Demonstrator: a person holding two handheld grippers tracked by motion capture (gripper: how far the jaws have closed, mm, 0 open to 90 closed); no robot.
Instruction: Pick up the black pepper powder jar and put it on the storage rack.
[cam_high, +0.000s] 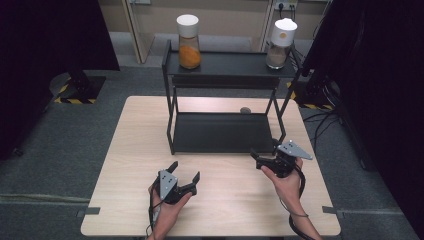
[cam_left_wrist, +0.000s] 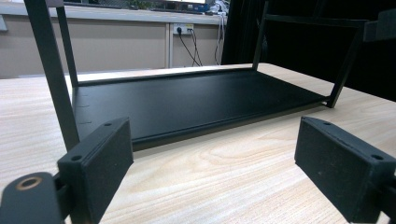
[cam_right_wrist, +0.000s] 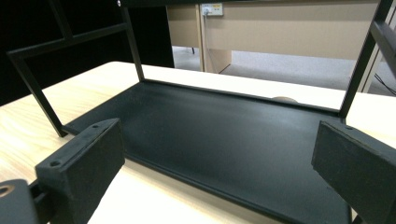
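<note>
On the pale wood-grain table stands a black metal rack of thin square bars, with a flat matte lower shelf resting on the tabletop and a second shelf above it. At the upper shelf's left end sits a clear jar with a white cap, filled with orange grains; at its right end stands a second jar, white-capped, holding a brownish fill. A small grey round thing lies on the table just behind the rack. Near the table's front edge a hand holds the left gripper, its jaws spread wide with nothing between them; in the left gripper view the blocky black pads frame the lower shelf's smooth, faintly dusty sheet. The right gripper, topped by a grey three-cornered plate, is held near the rack's front right leg, its jaws likewise parted and empty, with the shelf close ahead in the right gripper view. Grey carpet covers the floor, dark curtains hang at both sides, and a beige wall with sockets runs behind.
</note>
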